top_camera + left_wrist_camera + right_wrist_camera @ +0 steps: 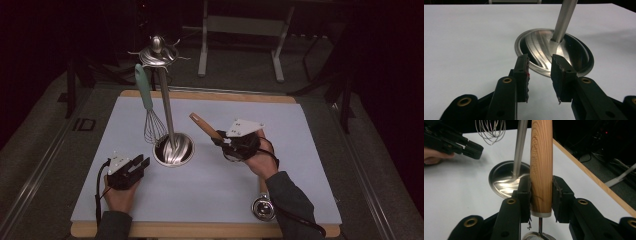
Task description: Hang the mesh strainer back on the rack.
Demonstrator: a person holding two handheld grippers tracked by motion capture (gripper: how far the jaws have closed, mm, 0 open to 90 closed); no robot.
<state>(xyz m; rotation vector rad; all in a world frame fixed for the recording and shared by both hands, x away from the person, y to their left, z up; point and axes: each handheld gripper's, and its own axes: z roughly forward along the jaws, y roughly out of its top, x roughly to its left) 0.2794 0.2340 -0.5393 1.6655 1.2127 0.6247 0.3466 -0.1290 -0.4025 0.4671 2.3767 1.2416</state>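
A steel utensil stand (170, 120) rises from a round dished base (173, 150) in the middle of the white mat. From its top hooks (157, 52) hangs a whisk with a teal handle (146, 95). My right gripper (221, 140) is shut on the wooden handle (204, 125) of a small strainer, right of the base. The handle (541, 165) slants up and away between the pads, and the mesh head (534, 237) sits low, close to the camera. My left gripper (139, 167) rests open and empty on the mat, its fingertips (522, 65) just short of the base (541, 50).
The white mat (300, 150) lies on a wooden board (210, 230). A round metal utensil head (263, 207) lies near the front edge beside the right forearm. Table legs (202, 45) stand on the dark floor behind.
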